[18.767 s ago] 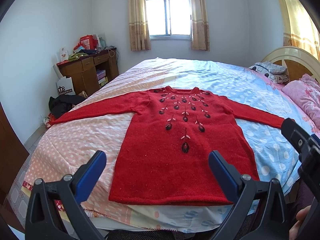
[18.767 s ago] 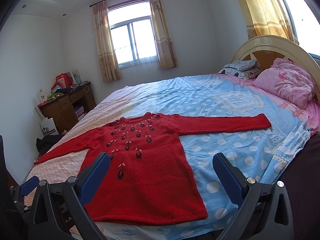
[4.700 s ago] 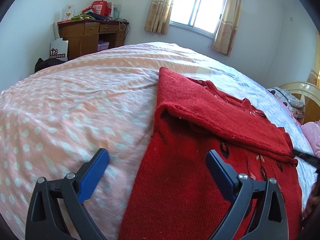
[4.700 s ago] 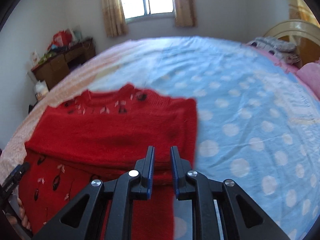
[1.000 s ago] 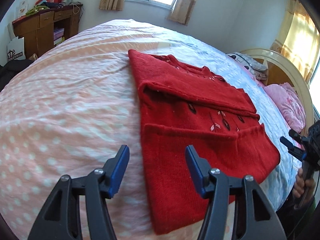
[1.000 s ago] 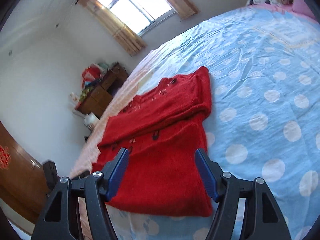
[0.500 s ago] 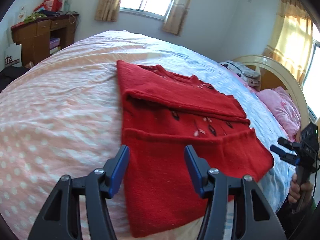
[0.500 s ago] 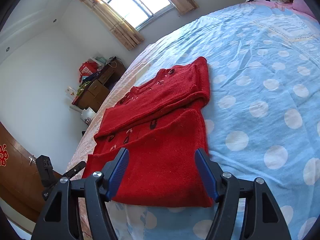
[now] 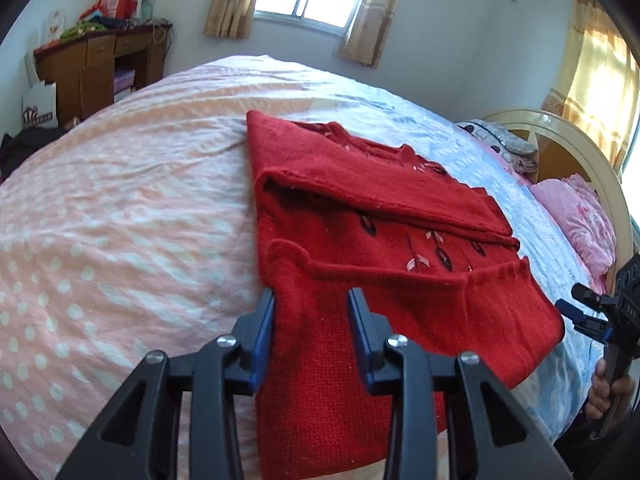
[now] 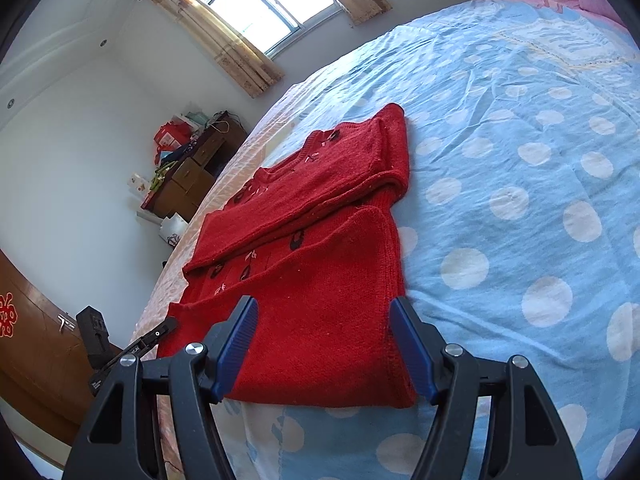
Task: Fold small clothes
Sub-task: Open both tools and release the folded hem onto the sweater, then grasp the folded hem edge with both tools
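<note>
The red sweater [image 9: 384, 264] lies flat on the bed [image 9: 120, 208], both sleeves folded across its chest and its hem end turned up toward the embroidery, so the step in hand looks like the lengthwise fold. All places here are given relative to the sweater.

The left gripper [image 9: 311, 300] sits at the sweater's left near corner, its 2 fingers partly spread with the raised edge of the fold between them; whether the pads touch the knit I cannot tell. The right gripper [image 10: 324, 312] hangs over the near right corner with its fingers spread wide, straddling the folded edge and pinching nothing.

Next, by my judgement, both tools need to close on their corners at matching points, then lift and carry the near edge toward the collar (the thick knit may slip if only the top layer is caught). Keeping the 2 corners level should stop the fold skewing.
</note>
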A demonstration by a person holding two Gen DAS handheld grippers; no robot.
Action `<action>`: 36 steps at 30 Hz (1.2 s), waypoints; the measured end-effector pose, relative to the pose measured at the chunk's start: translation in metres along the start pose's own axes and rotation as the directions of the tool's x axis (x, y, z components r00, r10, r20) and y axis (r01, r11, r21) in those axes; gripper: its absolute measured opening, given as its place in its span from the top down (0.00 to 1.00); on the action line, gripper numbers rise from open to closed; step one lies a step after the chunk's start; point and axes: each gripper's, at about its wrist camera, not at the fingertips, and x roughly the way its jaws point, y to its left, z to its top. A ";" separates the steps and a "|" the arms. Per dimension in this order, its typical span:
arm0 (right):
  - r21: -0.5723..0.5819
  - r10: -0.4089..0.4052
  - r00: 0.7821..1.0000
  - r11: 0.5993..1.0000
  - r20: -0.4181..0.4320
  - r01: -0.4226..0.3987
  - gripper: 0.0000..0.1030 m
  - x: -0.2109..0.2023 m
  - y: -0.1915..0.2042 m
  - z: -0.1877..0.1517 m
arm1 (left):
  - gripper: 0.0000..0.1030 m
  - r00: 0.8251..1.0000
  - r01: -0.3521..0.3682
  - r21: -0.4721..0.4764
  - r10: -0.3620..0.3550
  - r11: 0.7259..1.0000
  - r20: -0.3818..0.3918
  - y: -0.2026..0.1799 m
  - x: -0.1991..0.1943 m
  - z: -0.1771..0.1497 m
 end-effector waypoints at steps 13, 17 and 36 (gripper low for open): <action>0.045 0.012 1.000 0.999 -0.016 -0.011 0.33 0.004 -0.010 -0.001 | 0.71 0.996 -0.079 0.182 0.071 0.980 0.048 -0.029 0.002 -0.012; 0.035 0.012 1.000 0.999 -0.013 -0.012 0.33 0.001 -0.008 -0.002 | 0.60 0.998 -0.056 0.119 0.055 0.991 0.019 -0.016 0.010 -0.009; -0.182 -0.122 0.992 0.976 0.011 0.122 0.33 0.016 0.007 0.027 | 0.90 0.999 0.035 0.078 -0.038 0.996 0.028 -0.019 0.013 -0.003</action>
